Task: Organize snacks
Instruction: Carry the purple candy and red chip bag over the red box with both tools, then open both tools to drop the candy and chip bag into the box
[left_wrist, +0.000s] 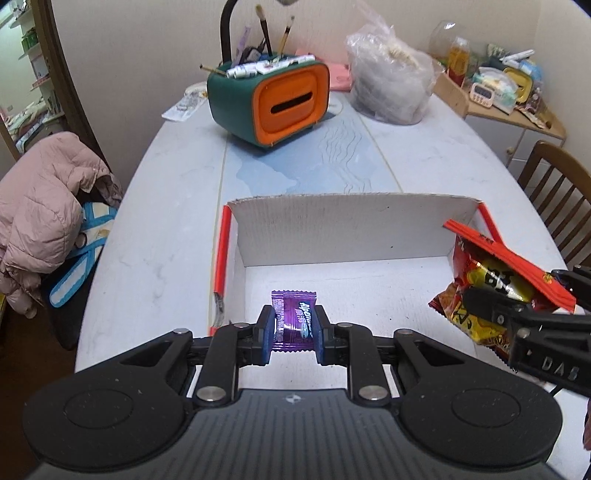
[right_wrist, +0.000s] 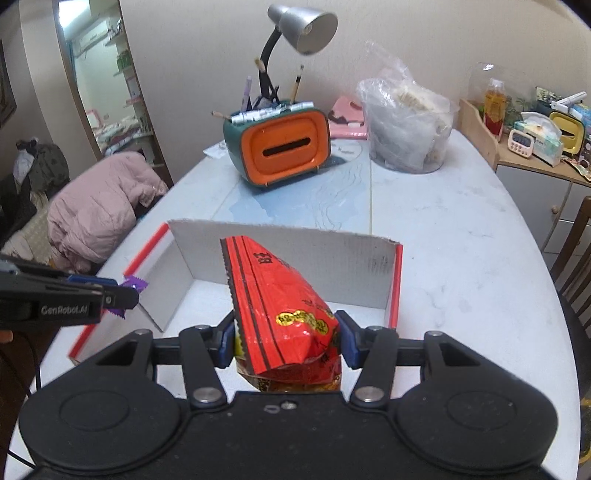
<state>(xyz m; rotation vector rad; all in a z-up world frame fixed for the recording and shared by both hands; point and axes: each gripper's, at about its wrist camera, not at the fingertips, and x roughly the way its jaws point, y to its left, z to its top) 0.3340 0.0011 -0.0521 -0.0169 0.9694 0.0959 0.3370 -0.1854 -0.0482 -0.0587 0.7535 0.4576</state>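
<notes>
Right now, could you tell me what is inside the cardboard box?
The cardboard box floor looks bare where visible. The purple candy and red snack bag hide parts of it.

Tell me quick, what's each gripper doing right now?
Left gripper: shut on the purple candy wrapper.
Right gripper: shut on the red snack bag.

Between the jaws of the left gripper (left_wrist: 295, 326) sits a candy (left_wrist: 294, 317) in glossy purple foil-like wrap, crinkled at its ends. The right gripper (right_wrist: 288, 339) is matt black plastic with blue pads, its jaws pressing a shiny red snack bag (right_wrist: 286, 314) of creased film. Just ahead of both stands a box (left_wrist: 351, 229) of matt white corrugated cardboard with rough-cut edges. Beyond it, the counter (left_wrist: 424, 162) looks smooth and marbled.
</notes>
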